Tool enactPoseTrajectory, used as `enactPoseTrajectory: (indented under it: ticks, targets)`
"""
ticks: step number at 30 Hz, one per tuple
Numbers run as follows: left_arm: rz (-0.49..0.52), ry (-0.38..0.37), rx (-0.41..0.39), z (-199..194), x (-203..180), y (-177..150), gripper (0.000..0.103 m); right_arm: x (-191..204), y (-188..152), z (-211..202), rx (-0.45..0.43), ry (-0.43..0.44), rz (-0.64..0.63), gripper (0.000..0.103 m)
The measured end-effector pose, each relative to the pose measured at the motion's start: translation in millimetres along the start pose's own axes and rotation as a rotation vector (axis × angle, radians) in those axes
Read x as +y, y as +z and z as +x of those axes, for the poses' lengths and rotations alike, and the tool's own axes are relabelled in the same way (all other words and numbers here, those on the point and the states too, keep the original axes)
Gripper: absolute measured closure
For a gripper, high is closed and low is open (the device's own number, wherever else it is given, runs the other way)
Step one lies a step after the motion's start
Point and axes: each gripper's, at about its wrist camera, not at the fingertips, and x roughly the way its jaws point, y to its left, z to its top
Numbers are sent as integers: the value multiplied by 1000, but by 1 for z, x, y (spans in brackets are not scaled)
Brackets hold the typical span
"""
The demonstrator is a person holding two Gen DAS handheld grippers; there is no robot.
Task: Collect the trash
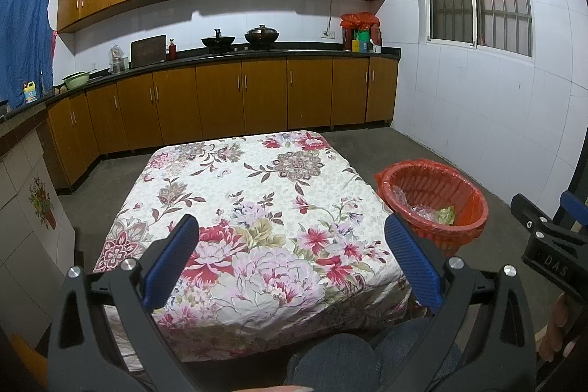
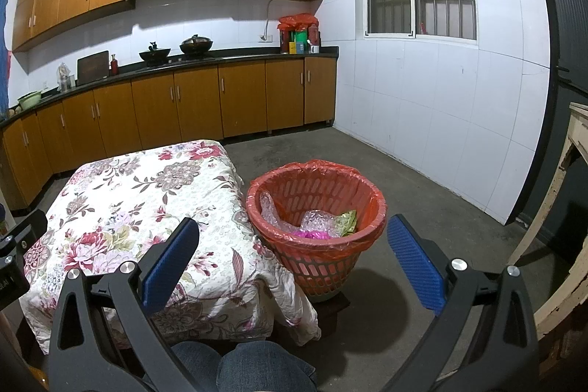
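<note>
We see bubble wrap (image 2: 316, 221) already in the red bin (image 2: 378, 208); the floral tablecloth (image 1: 220, 179) looks bare. Left gripper (image 1: 292, 258) and right gripper (image 2: 294, 258) gape wide, empty.

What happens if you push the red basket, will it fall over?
Probably it slides or tips easily. The basket looks like thin slotted plastic, so likely light. It holds only bubble wrap and wrappers, which add little weight. It narrows toward the bottom, so a push near the rim might tip it.
</note>
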Motion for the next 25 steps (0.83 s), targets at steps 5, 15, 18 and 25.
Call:
enactPoseTrajectory:
  ticks: [5, 15, 18, 25]
  targets:
    - [0, -1, 1, 0, 0, 0, 4, 0, 0, 0, 0, 1, -1, 2]
    - [-1, 0, 2, -2, 0, -1, 4, -1, 1, 0, 1, 1, 0, 2]
    - [1, 1, 2, -1, 0, 0, 4, -1, 1, 0, 1, 2, 1, 2]
    - [-1, 0, 5, -2, -1, -1, 4, 0, 1, -1, 1, 1, 0, 2]
